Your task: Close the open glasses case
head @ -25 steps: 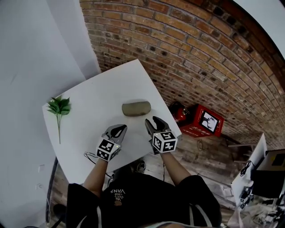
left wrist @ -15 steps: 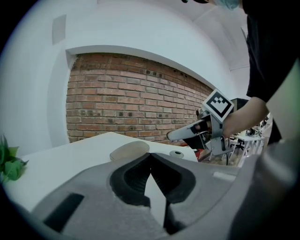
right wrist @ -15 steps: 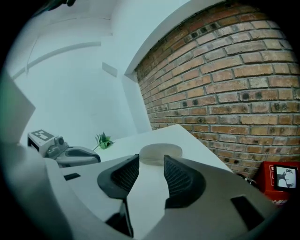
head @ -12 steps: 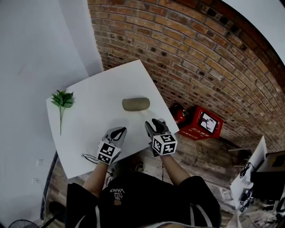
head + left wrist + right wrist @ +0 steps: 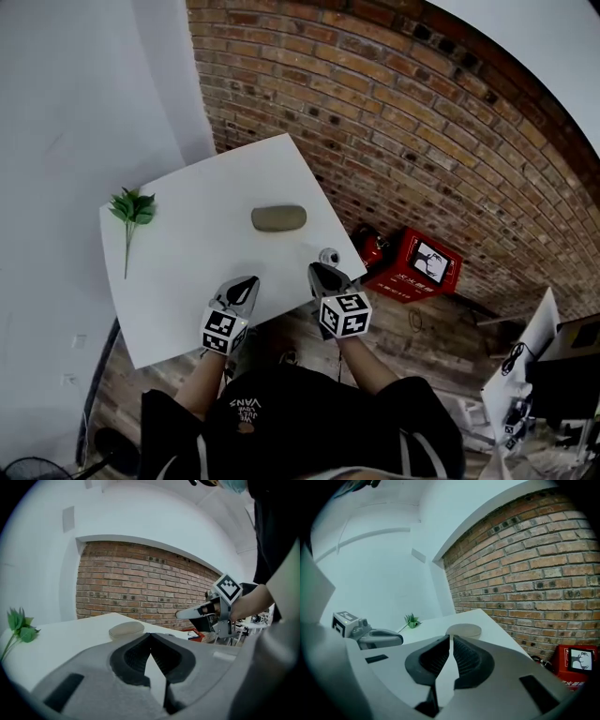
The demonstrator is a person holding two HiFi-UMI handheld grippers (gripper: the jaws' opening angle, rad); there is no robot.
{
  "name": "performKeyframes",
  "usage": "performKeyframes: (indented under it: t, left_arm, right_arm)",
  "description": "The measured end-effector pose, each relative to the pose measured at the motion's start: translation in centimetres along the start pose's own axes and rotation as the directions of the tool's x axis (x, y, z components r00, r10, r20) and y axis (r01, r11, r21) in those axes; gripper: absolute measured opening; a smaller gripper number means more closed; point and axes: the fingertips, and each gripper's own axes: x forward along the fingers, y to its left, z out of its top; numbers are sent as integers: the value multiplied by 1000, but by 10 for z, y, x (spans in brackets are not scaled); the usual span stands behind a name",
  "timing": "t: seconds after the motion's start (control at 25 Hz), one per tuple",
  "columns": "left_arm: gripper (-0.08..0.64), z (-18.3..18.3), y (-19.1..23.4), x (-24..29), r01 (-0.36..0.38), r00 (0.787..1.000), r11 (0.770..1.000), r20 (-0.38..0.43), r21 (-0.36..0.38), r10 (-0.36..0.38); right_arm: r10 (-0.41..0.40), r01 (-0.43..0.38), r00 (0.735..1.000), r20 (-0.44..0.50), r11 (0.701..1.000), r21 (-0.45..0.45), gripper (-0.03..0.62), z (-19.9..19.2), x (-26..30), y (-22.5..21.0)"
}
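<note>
Left gripper [image 5: 246, 284] pinched together, right gripper [image 5: 321, 272] just closing to an empty sliver, both well short of the glasses case [image 5: 278, 218] — apparently already closed — so only withdrawal seems left.

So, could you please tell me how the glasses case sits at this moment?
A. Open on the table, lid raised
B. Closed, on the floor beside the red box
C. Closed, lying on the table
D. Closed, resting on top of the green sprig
C: the glasses case lies shut on the white table, clear of the green sprig at the table's left side.
</note>
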Motion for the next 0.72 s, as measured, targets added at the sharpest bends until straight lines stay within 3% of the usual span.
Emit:
performKeyframes:
  t: [0.12,0.72]
  left_arm:
    - [11,-3,-7,-8,-19,1000,1000,9,3,19]
    - [11,-16,-39,-39,-21,1000,1000,20,3,21]
  right_arm:
    - [11,-11,1000,-4,1000,9,2,-6,-10,3]
    - [53,-53,998,-19,999,-1,0,-30,-48,27]
